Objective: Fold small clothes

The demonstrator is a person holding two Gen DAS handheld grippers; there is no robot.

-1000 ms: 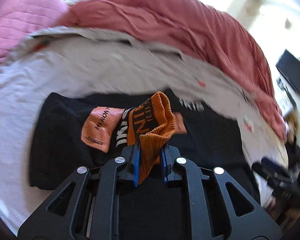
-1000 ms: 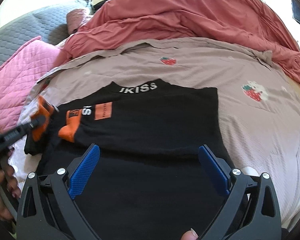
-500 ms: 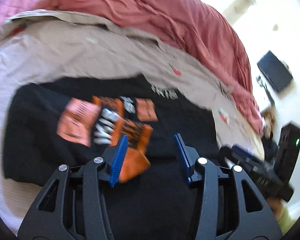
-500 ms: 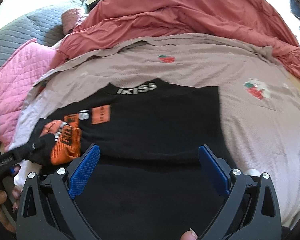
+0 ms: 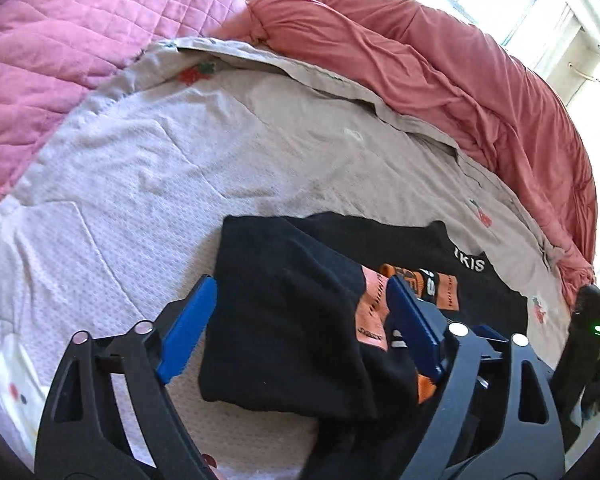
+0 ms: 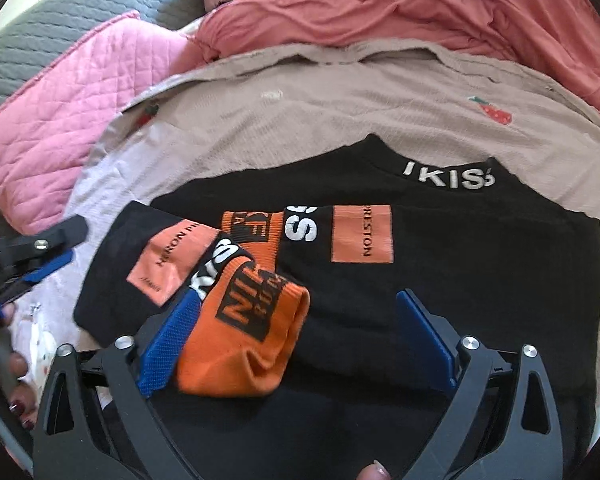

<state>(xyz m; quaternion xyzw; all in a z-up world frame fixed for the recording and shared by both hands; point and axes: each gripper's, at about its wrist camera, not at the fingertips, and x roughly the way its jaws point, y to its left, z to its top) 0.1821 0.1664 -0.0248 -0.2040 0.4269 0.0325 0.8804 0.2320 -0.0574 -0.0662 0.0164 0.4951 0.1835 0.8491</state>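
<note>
A black top (image 6: 460,264) with orange patches and white lettering lies flat on the bed. Its left sleeve, ending in an orange ribbed cuff (image 6: 244,336), is folded in across the body. My right gripper (image 6: 300,340) is open just above the garment, the cuff lying between its blue pads. My left gripper (image 5: 300,328) is open and empty over the folded left side of the top (image 5: 284,320). It also shows at the left edge of the right wrist view (image 6: 40,256).
A beige strawberry-print sheet (image 6: 340,108) covers the bed. A bunched red duvet (image 6: 420,4) lies along the far side and a pink quilted pillow (image 6: 68,120) to the left. A dark device with a green light (image 5: 588,340) stands at the right.
My left gripper let go of the orange cuff, opened, and drew back to the left. The sleeve now lies folded across the top. My right gripper moved forward over the cuff.
</note>
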